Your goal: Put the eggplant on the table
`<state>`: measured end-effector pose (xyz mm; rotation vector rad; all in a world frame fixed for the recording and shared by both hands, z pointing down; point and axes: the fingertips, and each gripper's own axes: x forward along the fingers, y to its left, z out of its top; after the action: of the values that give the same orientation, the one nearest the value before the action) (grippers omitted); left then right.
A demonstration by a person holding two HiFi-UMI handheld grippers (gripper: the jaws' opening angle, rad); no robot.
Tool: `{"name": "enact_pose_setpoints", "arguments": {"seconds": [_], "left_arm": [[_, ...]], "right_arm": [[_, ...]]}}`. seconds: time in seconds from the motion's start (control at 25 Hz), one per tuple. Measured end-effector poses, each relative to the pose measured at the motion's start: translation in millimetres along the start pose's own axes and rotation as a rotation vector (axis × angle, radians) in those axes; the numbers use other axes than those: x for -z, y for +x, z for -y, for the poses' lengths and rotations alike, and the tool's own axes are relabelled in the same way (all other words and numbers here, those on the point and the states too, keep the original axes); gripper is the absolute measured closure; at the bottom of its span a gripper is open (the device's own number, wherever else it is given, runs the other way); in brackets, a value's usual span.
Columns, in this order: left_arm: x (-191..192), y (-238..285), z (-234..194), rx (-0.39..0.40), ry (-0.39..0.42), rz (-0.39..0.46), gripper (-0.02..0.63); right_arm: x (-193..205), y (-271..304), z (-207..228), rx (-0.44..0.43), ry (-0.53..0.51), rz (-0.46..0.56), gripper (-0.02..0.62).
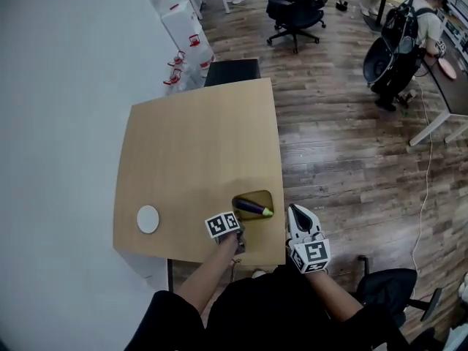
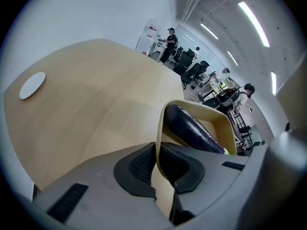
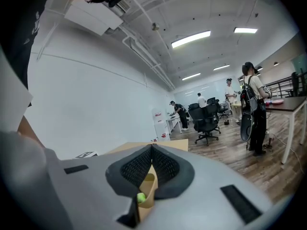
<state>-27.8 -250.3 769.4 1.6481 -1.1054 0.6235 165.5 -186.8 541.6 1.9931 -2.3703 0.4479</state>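
A dark purple eggplant (image 1: 252, 208) with a green tip lies in a tan bowl (image 1: 254, 194) at the near right corner of the wooden table (image 1: 190, 137). My left gripper (image 1: 238, 225) is shut on the bowl's near rim. In the left gripper view the rim (image 2: 160, 138) runs between the pads, with the eggplant (image 2: 194, 128) just beyond. My right gripper (image 1: 291, 210) reaches the bowl from the right. In the right gripper view the tan bowl (image 3: 148, 188) sits pinched between the pads of the right gripper (image 3: 151, 169), and the eggplant's green tip (image 3: 141, 197) shows below.
A white disc (image 1: 148, 219) lies at the table's near left. A black box (image 1: 230, 72) stands past the far edge, with white cabinets (image 1: 183, 20) along the wall. Office chairs (image 1: 292, 9) and a person with a backpack (image 1: 409, 35) occupy the wood floor to the right.
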Motion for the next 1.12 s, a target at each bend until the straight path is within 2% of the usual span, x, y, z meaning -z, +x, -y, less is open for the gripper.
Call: {"name": "enact_pose_setpoints", "arguments": {"seconds": [0.16, 0.44, 0.68, 0.84, 1.12], "left_arm": [[-29.4, 21.8, 8.9, -0.028, -0.013, 0.022, 0.581], [-68.2, 61.2, 19.1, -0.091, -0.104, 0.055, 0.581], [-103.0, 98.8, 22.5, -0.148, -0.111, 0.046, 0.581], [-125.6, 122.5, 29.7, -0.180, -0.069, 0.029, 0.581], [-159.1, 158.8, 29.5, -0.216, -0.056, -0.009, 0.580]], "right_arm": [[-4.8, 33.5, 8.9, -0.063, -0.007, -0.013, 0.535], [-5.2, 71.0, 33.8, -0.126, 0.018, -0.052, 0.535], [2.2, 103.4, 61.9, -0.144, 0.033, -0.091, 0.535], [3.6, 125.2, 83.7, -0.146, 0.035, -0.129, 0.535], [3.4, 161.9, 96.7, -0.192, 0.009, -0.184, 0.535]]}}
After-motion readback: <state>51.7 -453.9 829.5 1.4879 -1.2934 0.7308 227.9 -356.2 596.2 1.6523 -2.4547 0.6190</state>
